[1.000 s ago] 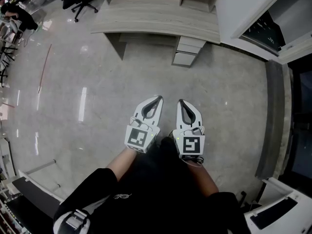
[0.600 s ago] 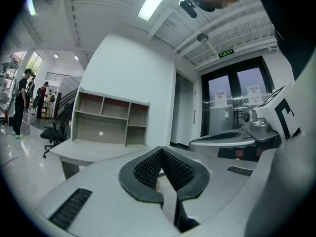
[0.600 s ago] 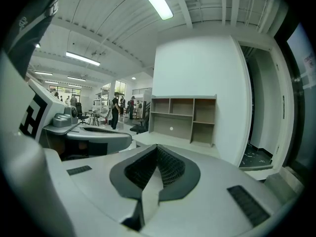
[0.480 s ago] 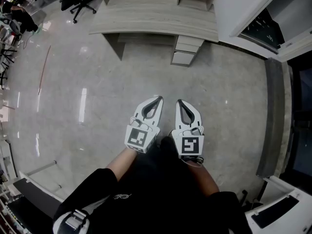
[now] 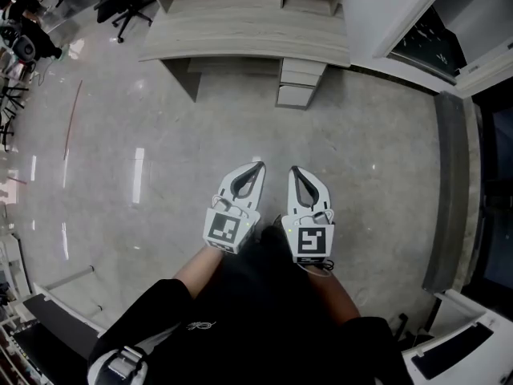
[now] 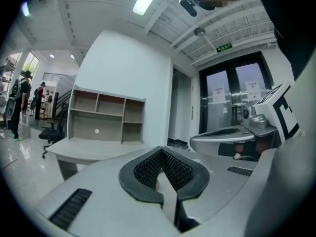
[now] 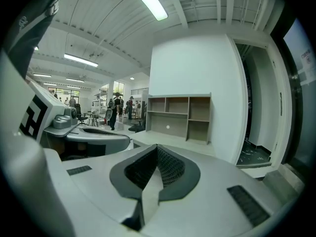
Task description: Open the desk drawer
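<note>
Holding left claw [image 5: 257, 164] and right claw [image 5: 294, 169] pressed together, empty | desk [image 5: 240, 32] shifted slightly up-left since earlier

desk [image 5: 240, 34]: slid left + slightly up in head view, shelf part more cut off at top
drawers [image 5: 300, 83]: shifted left w/ desk
chair [image 5: 120, 10]: closer to top-left corner, less of it in frame
</note>
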The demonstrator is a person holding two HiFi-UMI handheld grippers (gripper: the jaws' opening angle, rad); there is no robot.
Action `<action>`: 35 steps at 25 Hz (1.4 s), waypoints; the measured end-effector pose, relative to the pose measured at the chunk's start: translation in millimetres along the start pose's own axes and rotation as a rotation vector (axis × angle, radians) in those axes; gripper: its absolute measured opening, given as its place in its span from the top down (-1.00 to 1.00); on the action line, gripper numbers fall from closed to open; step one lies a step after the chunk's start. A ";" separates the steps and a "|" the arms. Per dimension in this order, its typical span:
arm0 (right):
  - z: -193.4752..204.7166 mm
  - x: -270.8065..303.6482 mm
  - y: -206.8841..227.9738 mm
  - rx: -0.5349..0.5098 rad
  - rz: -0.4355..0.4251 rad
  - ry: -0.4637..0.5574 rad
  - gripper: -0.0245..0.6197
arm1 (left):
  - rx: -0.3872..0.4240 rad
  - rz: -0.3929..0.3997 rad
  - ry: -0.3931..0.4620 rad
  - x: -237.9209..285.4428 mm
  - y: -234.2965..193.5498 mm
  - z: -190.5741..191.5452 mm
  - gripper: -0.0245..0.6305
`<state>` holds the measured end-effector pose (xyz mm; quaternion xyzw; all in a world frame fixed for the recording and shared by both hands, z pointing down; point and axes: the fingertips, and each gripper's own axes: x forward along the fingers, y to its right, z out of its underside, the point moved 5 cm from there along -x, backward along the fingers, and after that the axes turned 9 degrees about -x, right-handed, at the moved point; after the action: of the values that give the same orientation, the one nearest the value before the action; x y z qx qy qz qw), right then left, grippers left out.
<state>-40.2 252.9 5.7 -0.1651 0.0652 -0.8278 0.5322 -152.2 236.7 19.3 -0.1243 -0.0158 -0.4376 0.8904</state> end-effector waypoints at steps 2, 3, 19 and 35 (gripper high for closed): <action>8.3 -2.0 10.2 0.016 -0.001 -0.018 0.91 | 0.000 -0.009 -0.003 8.6 6.8 3.0 0.92; 11.9 -2.4 15.1 0.030 -0.003 -0.027 0.91 | 0.007 -0.011 -0.008 13.4 9.9 4.8 0.92; 33.6 62.4 55.4 -0.052 -0.032 -0.012 0.91 | 0.060 -0.073 0.030 87.3 -11.3 7.5 0.92; 48.7 195.3 73.3 0.028 0.023 -0.146 0.91 | -0.009 -0.040 -0.049 172.8 -133.6 19.0 0.92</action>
<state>-34.4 48.8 70.4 -0.2169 0.0166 -0.8083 0.5471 -148.8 28.9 89.0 -0.1385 -0.0382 -0.4522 0.8803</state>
